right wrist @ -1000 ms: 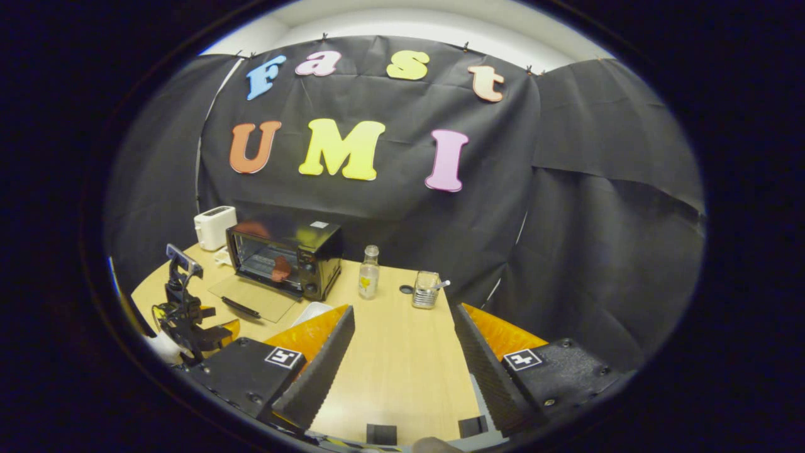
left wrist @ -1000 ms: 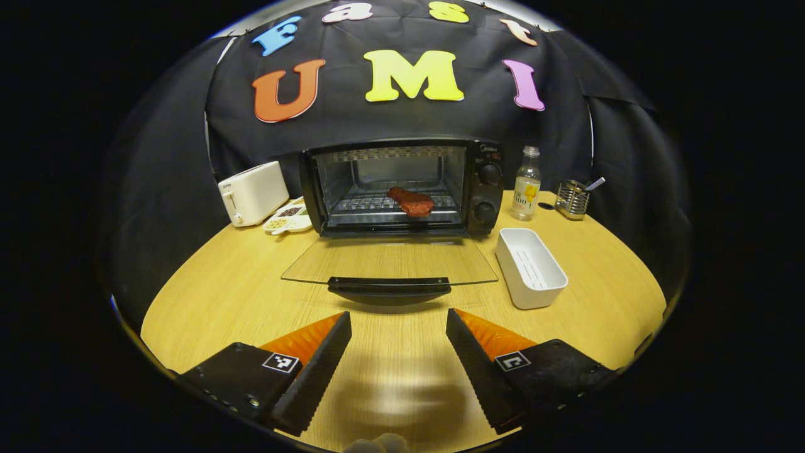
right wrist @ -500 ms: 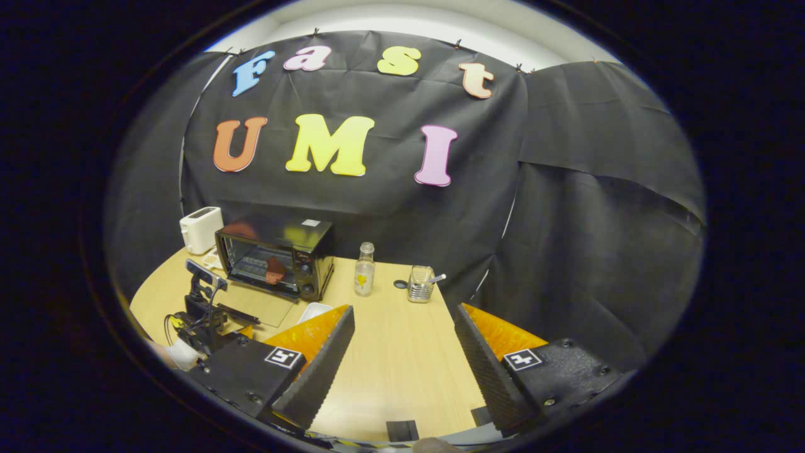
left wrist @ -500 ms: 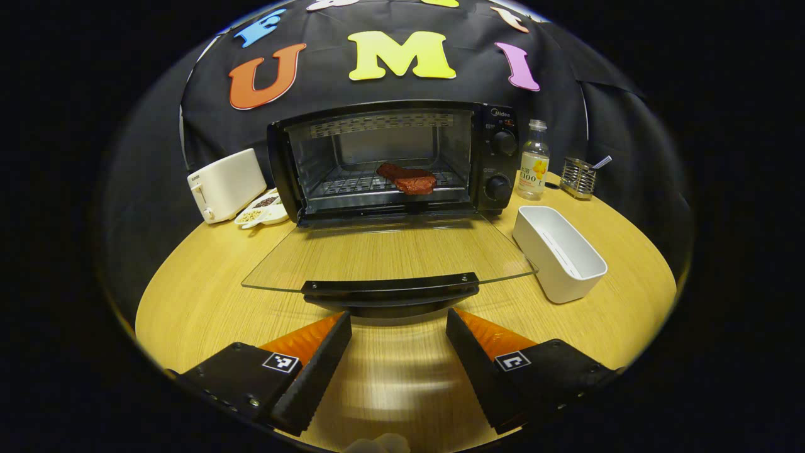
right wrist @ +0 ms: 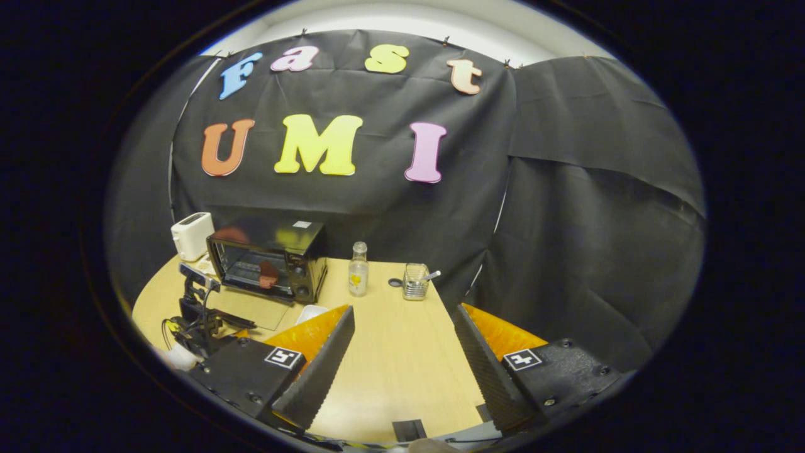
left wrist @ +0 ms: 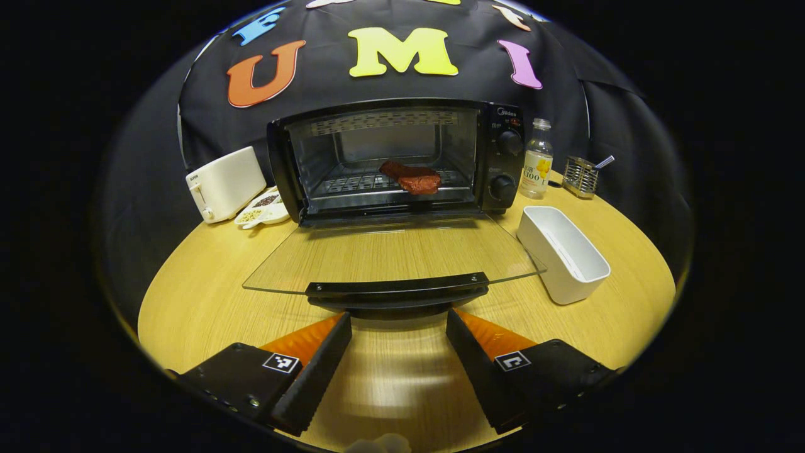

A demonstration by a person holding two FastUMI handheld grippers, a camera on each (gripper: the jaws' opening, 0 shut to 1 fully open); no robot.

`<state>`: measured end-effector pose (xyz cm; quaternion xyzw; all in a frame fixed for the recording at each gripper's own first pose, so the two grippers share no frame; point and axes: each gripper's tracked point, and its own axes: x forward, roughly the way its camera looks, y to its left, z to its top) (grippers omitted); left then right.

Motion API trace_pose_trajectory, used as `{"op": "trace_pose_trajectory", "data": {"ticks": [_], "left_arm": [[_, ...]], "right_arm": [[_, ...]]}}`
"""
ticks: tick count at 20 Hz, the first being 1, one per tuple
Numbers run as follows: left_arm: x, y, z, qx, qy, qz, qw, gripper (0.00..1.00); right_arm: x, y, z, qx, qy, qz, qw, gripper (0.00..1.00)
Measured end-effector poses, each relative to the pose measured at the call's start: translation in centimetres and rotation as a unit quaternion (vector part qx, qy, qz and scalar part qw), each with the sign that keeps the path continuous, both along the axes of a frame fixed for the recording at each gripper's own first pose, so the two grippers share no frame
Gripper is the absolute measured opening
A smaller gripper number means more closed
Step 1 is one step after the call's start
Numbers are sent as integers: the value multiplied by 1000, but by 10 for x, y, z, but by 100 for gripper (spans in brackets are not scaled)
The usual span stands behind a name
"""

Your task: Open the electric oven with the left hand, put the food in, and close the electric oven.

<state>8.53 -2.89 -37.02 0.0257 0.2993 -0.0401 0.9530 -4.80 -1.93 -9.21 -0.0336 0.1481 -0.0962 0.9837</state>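
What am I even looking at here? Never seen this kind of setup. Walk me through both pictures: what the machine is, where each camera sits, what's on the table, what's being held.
There is no robot arm. A person holds a two-finger gripper in each hand, and a fisheye camera rides on each.

The left gripper view looks along the left gripper, open and empty, just short of the oven door. That door is folded down flat, and the meat lies on the rack inside the oven.

The right gripper view looks along the right gripper, also open and empty, farther back over the table.

Also on the table: a toaster, a snack dish, an empty white tray, a bottle and a wire holder.
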Motion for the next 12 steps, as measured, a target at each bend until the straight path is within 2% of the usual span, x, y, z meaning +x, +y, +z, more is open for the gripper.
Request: {"op": "trace_pose_trajectory", "data": {"ticks": [7,12], "left_arm": [[10,1,40,-12,-25,2,1000,99],[38,1,89,-15,-66,0,998,98]], "right_arm": [[3,5,-1,4,-2,-1,1000,100],[7,9,1,7,-2,1,1000,100]]}}
